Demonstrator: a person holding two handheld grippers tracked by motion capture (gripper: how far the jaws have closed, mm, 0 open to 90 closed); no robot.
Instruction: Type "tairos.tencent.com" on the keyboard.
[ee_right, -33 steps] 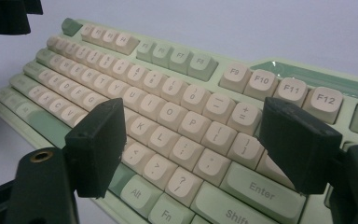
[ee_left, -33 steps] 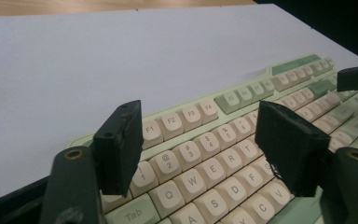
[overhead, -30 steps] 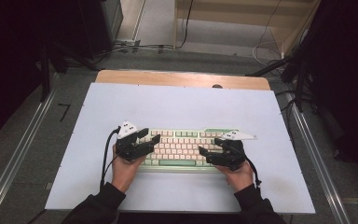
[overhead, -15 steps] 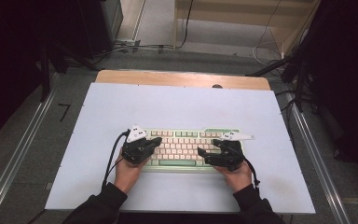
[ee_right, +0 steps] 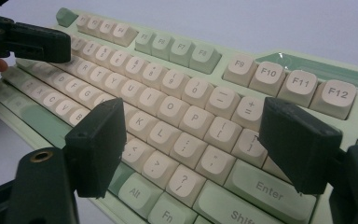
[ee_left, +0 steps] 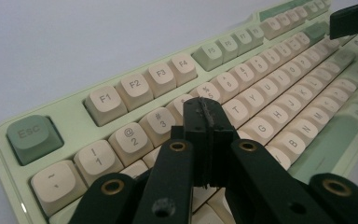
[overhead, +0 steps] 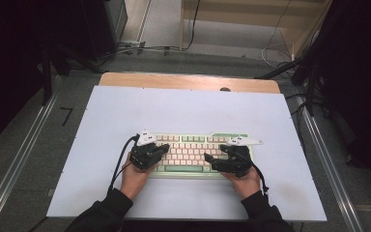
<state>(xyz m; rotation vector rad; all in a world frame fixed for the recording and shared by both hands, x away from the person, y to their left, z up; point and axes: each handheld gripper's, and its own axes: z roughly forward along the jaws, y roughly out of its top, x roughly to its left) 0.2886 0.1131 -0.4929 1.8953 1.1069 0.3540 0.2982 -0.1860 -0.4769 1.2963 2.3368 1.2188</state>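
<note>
Person at a white table point(overhead: 183, 111) w/ a two-jaw gripper in each hand, both over a pale-green keyboard point(overhead: 193, 152) that lies near the table's near edge, roughly centred. Left gripper point(ee_left: 204, 114): jaws have just been closing and are now pressed together, pad to pad, nothing between them; tips sit above the number/QWERTY rows near the "4" and "R" keys; contact w/ the keys cannot be told. In the high view it is at the keyboard's left end point(overhead: 157, 151). Right gripper point(ee_right: 191, 140): jaws spread wide, empty, straddling the P / bracket / Enter region from above, not gripping; high view shows it at the right end point(overhead: 212, 159).
</note>
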